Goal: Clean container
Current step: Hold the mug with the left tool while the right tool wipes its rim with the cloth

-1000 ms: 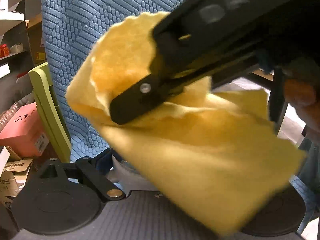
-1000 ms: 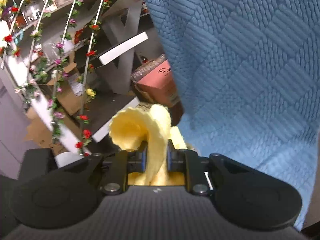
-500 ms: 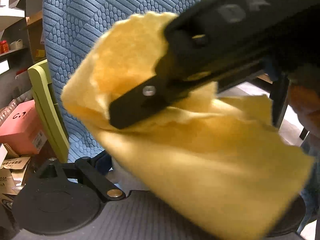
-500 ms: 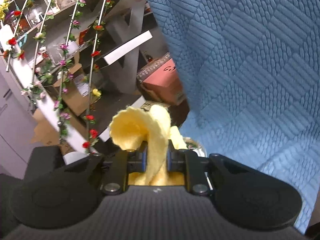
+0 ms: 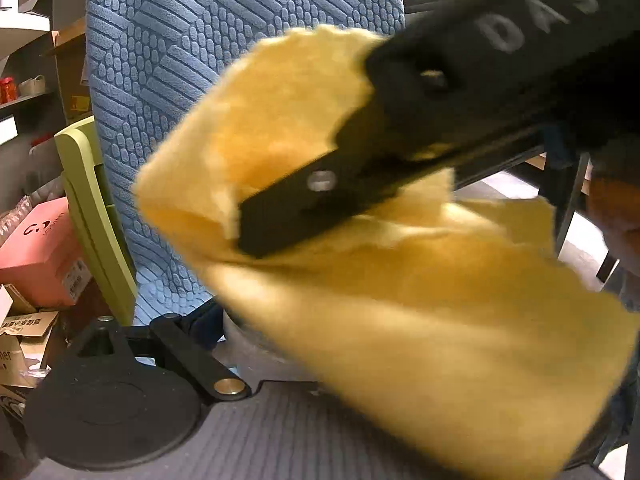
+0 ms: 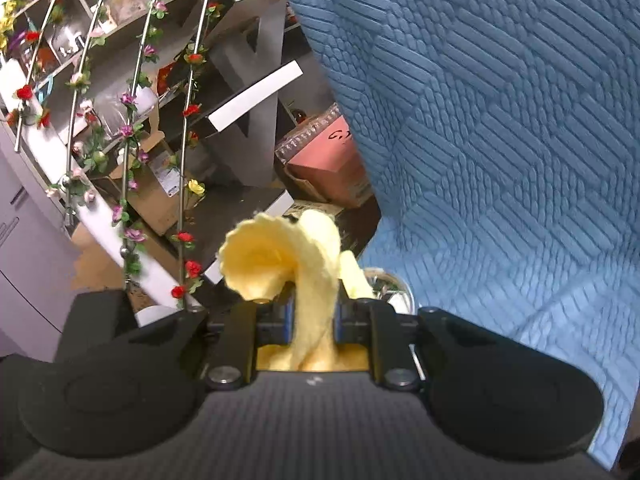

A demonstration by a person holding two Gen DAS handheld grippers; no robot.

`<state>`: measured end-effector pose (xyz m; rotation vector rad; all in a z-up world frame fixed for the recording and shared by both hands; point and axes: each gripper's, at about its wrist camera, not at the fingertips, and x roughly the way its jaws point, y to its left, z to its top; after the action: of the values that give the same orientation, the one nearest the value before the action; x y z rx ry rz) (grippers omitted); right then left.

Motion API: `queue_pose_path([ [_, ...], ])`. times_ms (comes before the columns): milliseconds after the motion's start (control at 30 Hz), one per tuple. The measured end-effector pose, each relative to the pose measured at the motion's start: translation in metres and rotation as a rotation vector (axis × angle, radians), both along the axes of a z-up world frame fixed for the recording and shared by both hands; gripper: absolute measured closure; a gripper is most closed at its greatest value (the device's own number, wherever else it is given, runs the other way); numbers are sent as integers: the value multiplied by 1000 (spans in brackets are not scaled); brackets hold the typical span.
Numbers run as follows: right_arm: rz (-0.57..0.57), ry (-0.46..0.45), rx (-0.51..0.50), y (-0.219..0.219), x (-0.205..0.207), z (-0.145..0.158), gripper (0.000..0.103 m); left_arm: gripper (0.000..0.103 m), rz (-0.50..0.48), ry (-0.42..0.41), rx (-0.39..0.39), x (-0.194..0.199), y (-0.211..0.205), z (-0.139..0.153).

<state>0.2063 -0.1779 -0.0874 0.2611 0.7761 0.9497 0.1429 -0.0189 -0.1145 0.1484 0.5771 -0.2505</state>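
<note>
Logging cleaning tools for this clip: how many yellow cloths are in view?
1. The yellow cloth is pinched in the right gripper, a ruffled end curling above it; in the left wrist view it hangs broadly below that gripper. Anything behind it is hidden.

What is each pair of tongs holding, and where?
Right tongs pinch the yellow cloth near one bunched edge. Whether the left tongs hold anything cannot be told.

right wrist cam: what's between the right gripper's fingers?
A twisted fold of the yellow cloth, pinched between the right gripper fingers in the right wrist view. The left wrist view shows the rest of the cloth hanging below that gripper.
</note>
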Motion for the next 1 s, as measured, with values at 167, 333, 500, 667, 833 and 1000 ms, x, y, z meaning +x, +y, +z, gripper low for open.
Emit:
queue_pose_path([
  [167, -45, -59, -51, 0, 1, 2, 85, 10, 2, 2, -13, 0, 3, 4],
  [333, 1, -73, -49, 10, 3, 0, 85, 10, 4, 2, -7, -3, 1, 5],
  [500, -4, -58, -50, -3, -2, 1, 86, 10, 3, 2, 0, -1, 2, 7],
  [667, -22, -80, -64, 1, 7, 1, 85, 10, 3, 1, -1, 4, 9, 6],
  [833, 44, -61, -38, 7, 4, 0, 85, 10, 6, 4, -1, 1, 6, 7],
  [1000, 4, -58, -49, -4, 1, 1, 86, 10, 2, 7, 3, 2, 7, 8],
])
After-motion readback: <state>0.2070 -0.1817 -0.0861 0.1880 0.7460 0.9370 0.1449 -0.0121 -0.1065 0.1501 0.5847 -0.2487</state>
